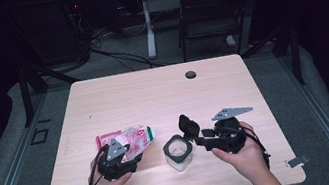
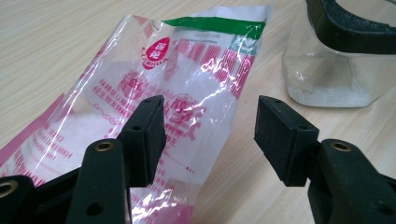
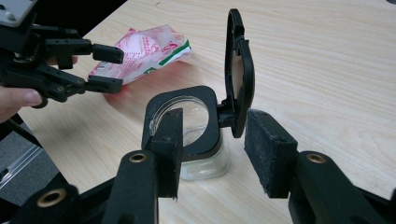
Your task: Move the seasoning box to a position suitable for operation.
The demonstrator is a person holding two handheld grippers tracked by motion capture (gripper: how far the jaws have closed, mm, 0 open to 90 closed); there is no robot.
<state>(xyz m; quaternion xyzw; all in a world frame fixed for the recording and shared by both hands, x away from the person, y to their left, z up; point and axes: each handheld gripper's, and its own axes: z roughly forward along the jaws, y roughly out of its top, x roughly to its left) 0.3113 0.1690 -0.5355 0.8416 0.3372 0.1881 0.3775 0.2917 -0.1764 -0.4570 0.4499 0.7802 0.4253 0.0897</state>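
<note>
My left gripper [image 2: 210,135] has its jaws apart just above the pink and clear plastic bag [image 2: 154,88], which lies flat on the light wooden table [image 1: 152,94]. My right gripper [image 3: 212,149] is also unclosed around the square glass jar [image 3: 205,165], whose black hinged lid [image 3: 238,70] stands up; its pads do not press it.

The clear plastic bag [image 2: 154,107] carries pink printed characters and a round pink logo under a green strip — too blurred and glare-struck to read.
</note>
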